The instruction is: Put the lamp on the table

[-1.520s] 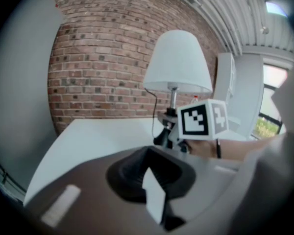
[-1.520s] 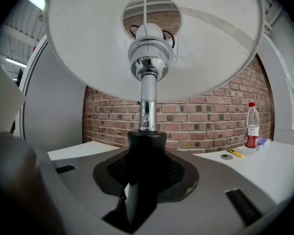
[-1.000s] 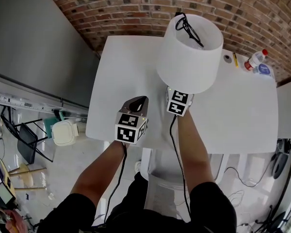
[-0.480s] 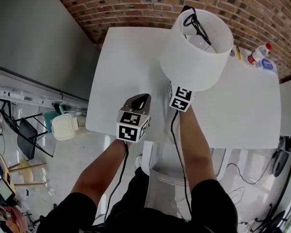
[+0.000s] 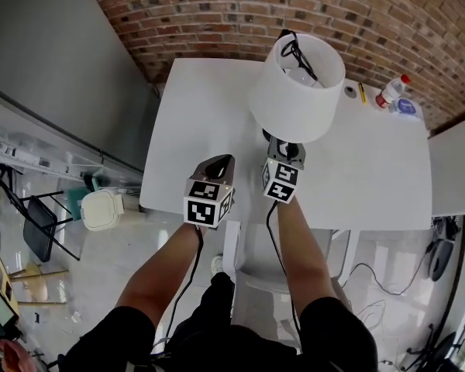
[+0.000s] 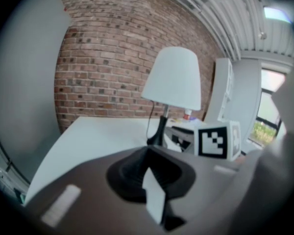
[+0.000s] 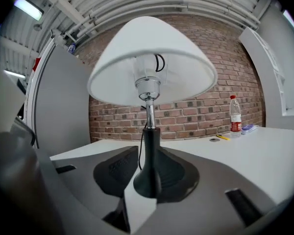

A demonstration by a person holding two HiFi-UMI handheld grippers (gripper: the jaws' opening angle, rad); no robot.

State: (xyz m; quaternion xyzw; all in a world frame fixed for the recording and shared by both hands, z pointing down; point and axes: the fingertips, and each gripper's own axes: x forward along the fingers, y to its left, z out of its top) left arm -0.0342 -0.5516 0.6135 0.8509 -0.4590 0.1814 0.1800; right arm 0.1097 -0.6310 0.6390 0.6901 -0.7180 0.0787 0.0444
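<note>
White lamp [image 5: 297, 87] is set upright on the table [image 5: 209, 122] — its black foot [image 7: 146, 180] is gripped between the jaws of the right gripper [image 5: 287, 151]. The left gripper [image 5: 220, 163] is held out beside it, jaws closed, empty.

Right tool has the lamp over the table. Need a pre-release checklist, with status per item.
1. Grip: right tool shut on the lamp at its lower stem: ok.
2. Lamp upright, stem vertical: ok.
3. Landing spot: table bare around the base, bottle off at the far right corner: ok.
4. Base fully seated on the table: cannot tell.
5. The left tool is empty and apart from the lamp: ok.
6. Slack in the cord behind the base: cannot tell.
</note>
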